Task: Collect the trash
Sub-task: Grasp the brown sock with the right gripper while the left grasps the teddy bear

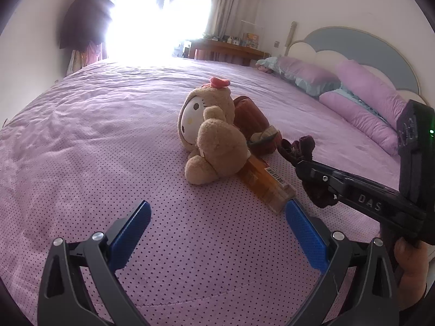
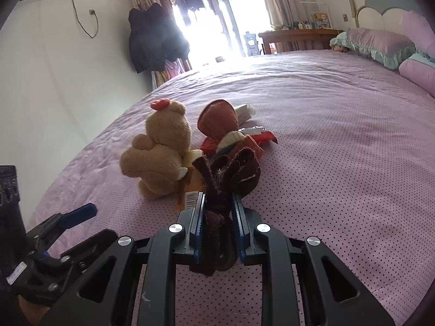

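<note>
Right wrist view: right gripper (image 2: 217, 203) jaws clamp a dark rag (image 2: 225, 174) on the bed (image 2: 339, 163) (left gripper (image 1: 217, 217) jaws apart, empty); loose cloth may slip when lifted.

Tan plush bear with pink bow (image 1: 214, 138) lay on the pink dotted quilted bed (image 1: 108, 141). Purple satin pillows (image 1: 364, 100) sat against the blue-and-white cloud-shaped headboard (image 1: 359, 46). Dark coat (image 2: 155, 38) hung beside the bright doorway.

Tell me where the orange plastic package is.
Left wrist view, centre: the orange plastic package lies on the bed, partly under the plush toy.
</note>
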A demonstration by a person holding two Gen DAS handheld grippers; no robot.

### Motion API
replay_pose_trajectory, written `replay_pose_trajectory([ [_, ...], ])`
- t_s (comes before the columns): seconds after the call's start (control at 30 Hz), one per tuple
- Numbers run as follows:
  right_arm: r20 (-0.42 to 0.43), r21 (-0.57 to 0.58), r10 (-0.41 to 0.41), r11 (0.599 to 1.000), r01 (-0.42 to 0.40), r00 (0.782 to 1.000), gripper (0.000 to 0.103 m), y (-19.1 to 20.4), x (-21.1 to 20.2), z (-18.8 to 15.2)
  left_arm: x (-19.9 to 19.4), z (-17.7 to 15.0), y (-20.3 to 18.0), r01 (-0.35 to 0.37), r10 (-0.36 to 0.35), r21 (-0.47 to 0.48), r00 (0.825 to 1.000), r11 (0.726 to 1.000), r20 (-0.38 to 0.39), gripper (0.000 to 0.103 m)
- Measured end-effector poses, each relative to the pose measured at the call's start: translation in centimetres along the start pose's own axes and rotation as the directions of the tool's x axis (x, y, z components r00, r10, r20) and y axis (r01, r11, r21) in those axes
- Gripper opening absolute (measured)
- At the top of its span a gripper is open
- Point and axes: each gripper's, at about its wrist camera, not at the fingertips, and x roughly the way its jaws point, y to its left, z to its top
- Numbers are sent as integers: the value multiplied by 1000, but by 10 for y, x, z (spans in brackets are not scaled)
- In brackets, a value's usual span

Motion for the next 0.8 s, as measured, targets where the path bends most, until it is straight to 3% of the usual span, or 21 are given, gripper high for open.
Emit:
replay_pose_trajectory([
  [0.3,34,30,64,997,-65,997,19,-10,-19,8,25,41,-4,-36,36,9,999,999,3,99],
  [0.5,39,14,82,996,-83,996,19,-6,-21,9,61,61,-1,-74,74,0,997,997,-31,99],
  [0.63,35,12,88,996,-88,996,19,-5,-20,7,78,66,5,-64,62,-31,996,997,-62,98],
  [0.7,34,12,89,996,-89,995,19,-6,-20,7,82,71,6,-76,74,-33,996,997,-56,96],
  [0.8,27,16,91,996,-91,996,19,-7,-18,6,88,75,7,-93,92,-20,994,995,-59,79],
])
